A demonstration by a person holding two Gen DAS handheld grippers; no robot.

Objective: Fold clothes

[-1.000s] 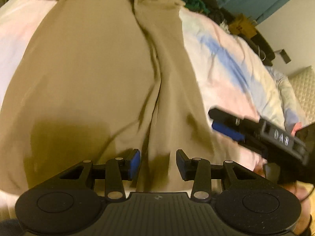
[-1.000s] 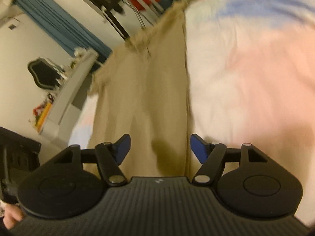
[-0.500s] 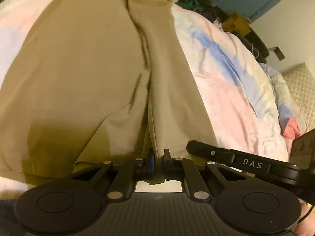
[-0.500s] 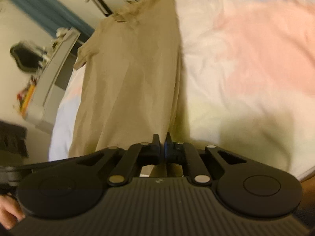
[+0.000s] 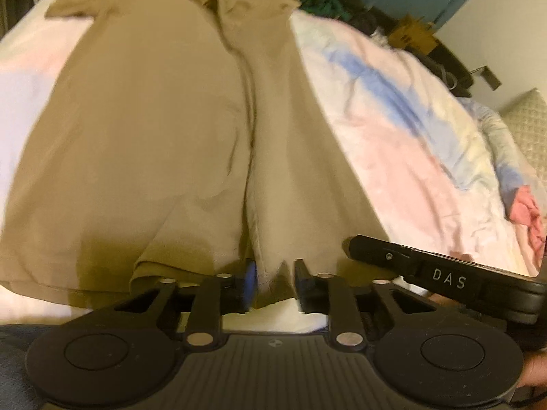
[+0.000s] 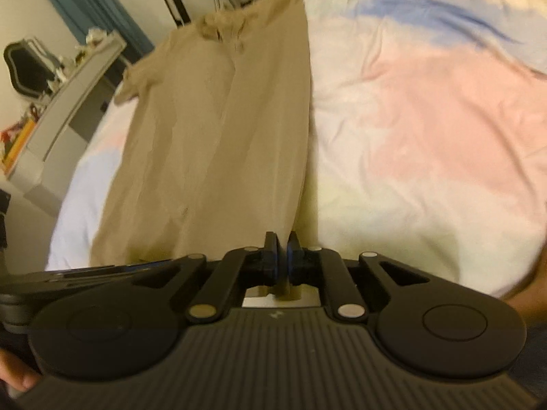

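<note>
Bed (image 5: 403, 143) with a pastel duvet; dark clothes heaped at the far edge. We see the tan garment (image 5: 147, 130) laid lengthwise, its right side panel doubled inward along a long crease. Left gripper (image 5: 271, 282): fingers apart, straddling the near hem where the flap meets the body. Right gripper (image 6: 282, 256): fingers clamped on the near corner of the folded edge (likely to keep that crease taut). We judge a lengthwise fold is in hand.
</note>
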